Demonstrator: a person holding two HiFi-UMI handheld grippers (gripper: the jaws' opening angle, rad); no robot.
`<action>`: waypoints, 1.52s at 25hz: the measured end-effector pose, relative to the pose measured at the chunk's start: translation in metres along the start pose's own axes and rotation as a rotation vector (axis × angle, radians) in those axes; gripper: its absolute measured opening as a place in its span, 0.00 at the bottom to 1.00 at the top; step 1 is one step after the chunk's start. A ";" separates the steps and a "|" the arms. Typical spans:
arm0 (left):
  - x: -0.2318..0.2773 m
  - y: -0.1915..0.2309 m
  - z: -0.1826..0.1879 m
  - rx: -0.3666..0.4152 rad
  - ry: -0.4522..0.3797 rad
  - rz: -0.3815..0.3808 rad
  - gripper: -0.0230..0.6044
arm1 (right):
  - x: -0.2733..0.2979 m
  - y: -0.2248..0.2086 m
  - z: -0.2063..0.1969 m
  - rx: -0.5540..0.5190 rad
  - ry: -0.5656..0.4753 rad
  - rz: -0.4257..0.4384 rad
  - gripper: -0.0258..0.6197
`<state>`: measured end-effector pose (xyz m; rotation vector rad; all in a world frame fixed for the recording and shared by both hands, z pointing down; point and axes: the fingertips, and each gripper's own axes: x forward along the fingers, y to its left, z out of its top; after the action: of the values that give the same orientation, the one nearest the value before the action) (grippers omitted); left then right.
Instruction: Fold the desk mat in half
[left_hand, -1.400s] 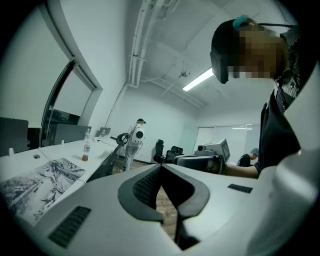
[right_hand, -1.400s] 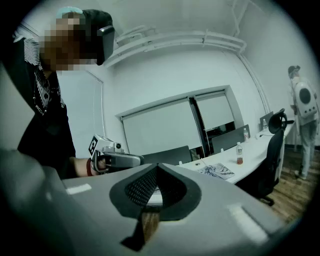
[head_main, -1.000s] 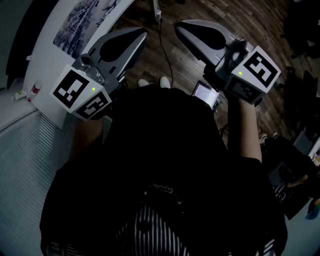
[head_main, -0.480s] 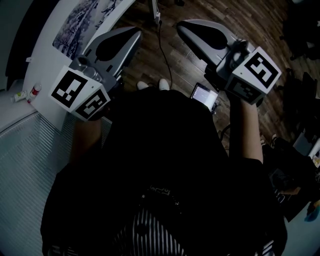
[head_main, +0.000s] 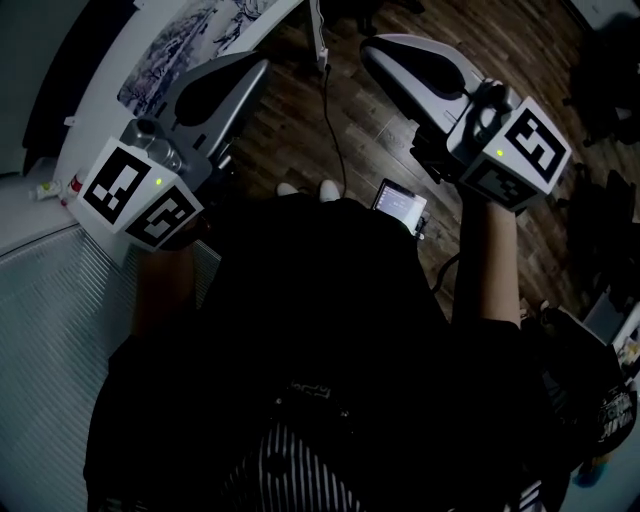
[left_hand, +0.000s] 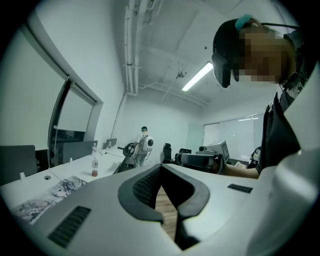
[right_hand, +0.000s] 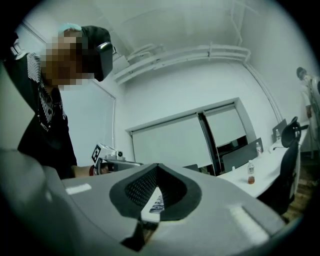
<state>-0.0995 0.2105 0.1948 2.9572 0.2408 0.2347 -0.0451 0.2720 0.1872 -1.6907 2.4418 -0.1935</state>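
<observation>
The left gripper (head_main: 255, 70) and right gripper (head_main: 375, 48) have jaws pressed together and empty. They hang over the dark wooden floor (head_main: 290, 130). The illustrated printed desk mat (head_main: 175, 45) lies unfolded at eleven o'clock on the white surface (head_main: 95, 130). If the jaws arrive unopened, they would likely shove and wrinkle its edge. No writing is legible, only black-and-white square markers (head_main: 530, 140).

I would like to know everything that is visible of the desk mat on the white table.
The desk mat is a thin sheet printed with a blue-grey and white drawing. It appears to lie flat and unfolded on the white table. In the head view the picture's top edge cuts it off. Nothing but the table touches it: the left tongs and the right tongs are both shut, empty and away from it.
</observation>
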 end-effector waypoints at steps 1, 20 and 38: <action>0.000 0.001 0.000 -0.004 0.000 0.007 0.05 | -0.003 -0.002 0.003 0.001 -0.009 0.005 0.05; -0.002 0.048 -0.014 -0.113 -0.036 0.019 0.05 | -0.013 -0.030 0.009 -0.003 0.068 -0.109 0.05; 0.033 0.121 0.026 0.041 -0.003 -0.258 0.05 | 0.098 -0.061 0.048 -0.109 0.074 -0.242 0.05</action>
<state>-0.0450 0.0942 0.1951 2.9244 0.6280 0.1922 -0.0127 0.1583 0.1463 -2.0606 2.3309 -0.1580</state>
